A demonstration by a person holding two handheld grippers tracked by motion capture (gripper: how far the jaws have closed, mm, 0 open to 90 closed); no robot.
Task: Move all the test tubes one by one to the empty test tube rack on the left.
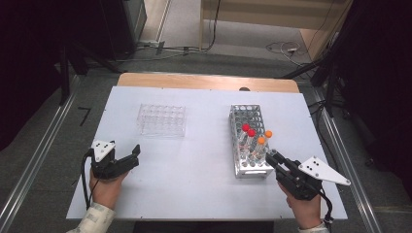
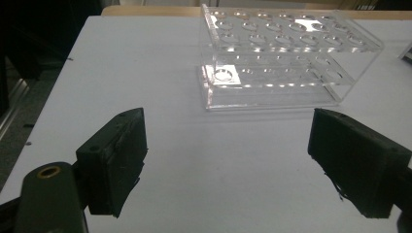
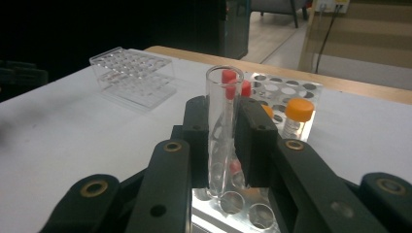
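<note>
right gripper (image 3: 224, 141) is clamped on an uncapped glass tube (image 3: 222, 121), judged light, slippery, fragile; left gripper (image 2: 228, 155) is held agape.

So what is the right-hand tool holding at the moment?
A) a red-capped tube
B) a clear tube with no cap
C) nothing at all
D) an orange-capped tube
B: in the right gripper view the fingers of the right gripper are closed on a clear, open-topped tube, standing upright over the metal rack.
</note>
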